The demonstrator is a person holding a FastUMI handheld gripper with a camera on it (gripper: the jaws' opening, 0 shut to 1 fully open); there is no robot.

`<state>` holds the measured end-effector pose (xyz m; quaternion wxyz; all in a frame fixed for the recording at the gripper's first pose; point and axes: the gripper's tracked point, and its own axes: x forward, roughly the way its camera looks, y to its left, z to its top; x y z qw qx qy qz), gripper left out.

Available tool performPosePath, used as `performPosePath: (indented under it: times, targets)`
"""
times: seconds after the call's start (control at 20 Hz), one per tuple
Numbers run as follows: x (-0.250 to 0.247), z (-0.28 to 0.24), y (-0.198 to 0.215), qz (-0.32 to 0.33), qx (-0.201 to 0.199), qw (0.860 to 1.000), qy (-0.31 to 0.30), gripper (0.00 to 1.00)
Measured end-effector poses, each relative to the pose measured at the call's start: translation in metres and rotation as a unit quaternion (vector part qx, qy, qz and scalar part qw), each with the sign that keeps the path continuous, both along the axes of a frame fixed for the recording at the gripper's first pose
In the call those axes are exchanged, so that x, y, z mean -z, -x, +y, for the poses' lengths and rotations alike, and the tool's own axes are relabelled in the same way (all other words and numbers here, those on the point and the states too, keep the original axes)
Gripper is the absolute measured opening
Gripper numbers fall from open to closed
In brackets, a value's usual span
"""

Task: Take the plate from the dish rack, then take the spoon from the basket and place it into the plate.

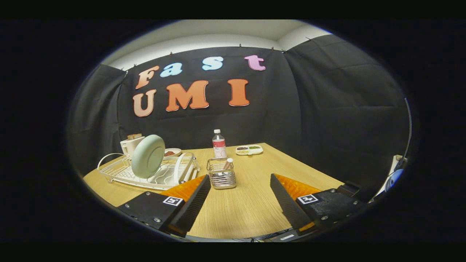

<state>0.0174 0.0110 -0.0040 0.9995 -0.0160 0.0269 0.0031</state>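
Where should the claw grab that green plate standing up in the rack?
Probably its top rim. The plate stands on edge in the white dish rack, so its upper edge is free. Come from above, one finger on each face. The claw is open now, over bare table.

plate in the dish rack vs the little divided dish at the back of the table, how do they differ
The round pale green plate stands on edge in the white wire dish rack; the small white divided dish lies flat on the wooden table.
The plate looks bare; the dish holds dark and green bits of food.
The plate is round, the dish oblong with compartments.
Both lie beyond the open tongs, untouched.
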Motion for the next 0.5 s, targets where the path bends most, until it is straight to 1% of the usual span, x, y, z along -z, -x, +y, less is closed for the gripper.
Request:
performPosePath:
  times: [0.15, 0.3, 0.4, 0.5]
  targets:
    - [-0.002, 0.012, -0.016, -0.003, -0.007, 1.0, 0.004, 0.98]
    - [-0.01, 0.017, -0.022, -0.007, -0.009, 1.0, 0.005, 0.98]
    - [-0.027, 0.027, -0.025, -0.015, -0.013, 1.0, -0.006, 0.98]
    - [-0.052, 0.05, -0.029, -0.023, -0.027, 0.999, -0.022, 0.98]
